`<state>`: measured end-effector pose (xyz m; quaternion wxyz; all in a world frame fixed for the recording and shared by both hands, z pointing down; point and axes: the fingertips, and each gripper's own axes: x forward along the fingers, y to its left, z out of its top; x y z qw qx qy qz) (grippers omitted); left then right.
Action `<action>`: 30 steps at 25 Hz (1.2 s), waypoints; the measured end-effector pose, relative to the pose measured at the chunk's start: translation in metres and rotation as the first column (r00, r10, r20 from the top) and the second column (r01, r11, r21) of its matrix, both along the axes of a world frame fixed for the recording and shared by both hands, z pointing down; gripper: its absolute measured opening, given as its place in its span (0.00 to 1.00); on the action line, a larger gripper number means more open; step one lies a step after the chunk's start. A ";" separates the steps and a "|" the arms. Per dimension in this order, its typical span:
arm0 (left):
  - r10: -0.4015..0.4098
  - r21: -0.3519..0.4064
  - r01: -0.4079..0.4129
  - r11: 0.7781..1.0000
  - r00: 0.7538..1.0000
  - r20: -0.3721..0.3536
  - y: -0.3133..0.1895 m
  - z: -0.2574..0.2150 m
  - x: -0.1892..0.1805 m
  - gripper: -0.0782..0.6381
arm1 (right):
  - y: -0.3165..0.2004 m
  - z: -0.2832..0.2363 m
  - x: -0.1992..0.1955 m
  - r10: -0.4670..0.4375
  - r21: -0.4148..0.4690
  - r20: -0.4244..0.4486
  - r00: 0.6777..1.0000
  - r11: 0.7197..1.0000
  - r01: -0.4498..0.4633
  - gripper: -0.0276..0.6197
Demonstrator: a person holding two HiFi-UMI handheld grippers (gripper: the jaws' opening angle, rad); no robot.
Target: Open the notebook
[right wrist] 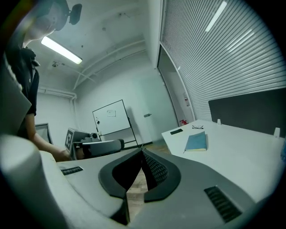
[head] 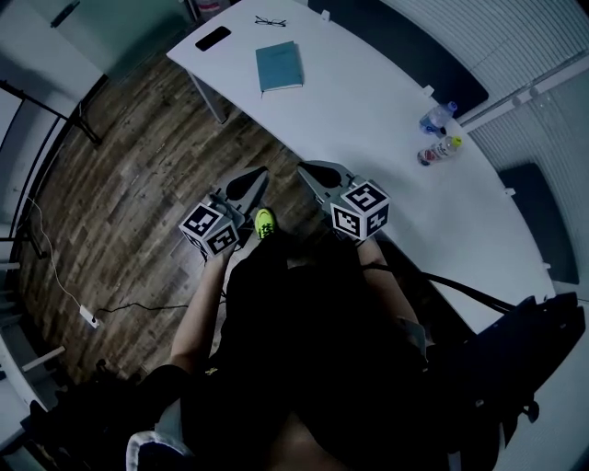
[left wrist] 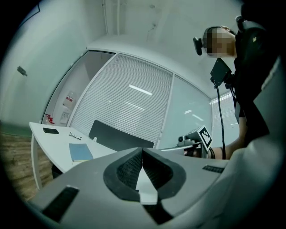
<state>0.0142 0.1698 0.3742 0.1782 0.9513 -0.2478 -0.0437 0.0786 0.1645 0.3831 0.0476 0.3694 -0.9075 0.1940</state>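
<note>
Floor: dark wood planks (head: 120, 184) fill the left part of the head view. A white power strip (head: 89, 317) with its cable lies on them near the left edge.

Left claw (head: 259, 177): held over the floor, short of the bench edge. Its jaws are closed tip to tip with nothing between them. A bright green shoe (head: 265, 222) shows just below it.

Right claw (head: 307, 168): beside the left claw and apart from it, at the near edge of the bench. Its jaws are drawn together at the tips and grip nothing.

Bench (head: 368, 101): a long white top with a curved edge, running from upper left to lower right in the head view. At its far end, from left to right:
- a black phone (head: 213, 38);
- a pair of glasses (head: 271, 21);
- the notebook (head: 279, 66), blue-green cover, closed, lying flat, well apart from both claws.

Further right, two bottles (head: 439, 133) sit just beside each other near the far edge.

Room: in the left gripper view, horizontal blinds (left wrist: 129, 103) cover the glazed wall behind the bench, and a dark panel (left wrist: 118, 136) runs along the bench's far side. In the right gripper view, a whiteboard (right wrist: 111, 117) on a stand is set against the pale back wall, and a strip light (right wrist: 61, 50) is lit on the ceiling.
</note>
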 end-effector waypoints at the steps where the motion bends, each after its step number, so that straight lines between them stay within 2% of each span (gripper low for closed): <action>1: 0.005 0.001 -0.005 1.000 1.000 0.001 -0.007 0.001 0.000 0.12 | -0.006 0.001 -0.002 0.004 -0.004 -0.002 1.000 1.000 -0.004 0.08; 13: 0.045 0.004 -0.045 0.999 0.999 -0.009 -0.079 0.004 -0.016 0.12 | -0.071 0.009 -0.027 0.042 -0.030 -0.025 0.999 0.999 -0.043 0.08; 26: 0.097 -0.003 -0.097 0.995 0.995 -0.034 -0.149 0.012 -0.035 0.12 | -0.146 0.017 -0.051 0.125 -0.041 -0.042 0.991 0.991 -0.127 0.08; 30: 0.111 -0.002 -0.111 0.994 0.993 -0.035 -0.163 0.017 -0.036 0.12 | -0.159 0.022 -0.048 0.155 -0.054 -0.057 0.986 0.986 -0.158 0.08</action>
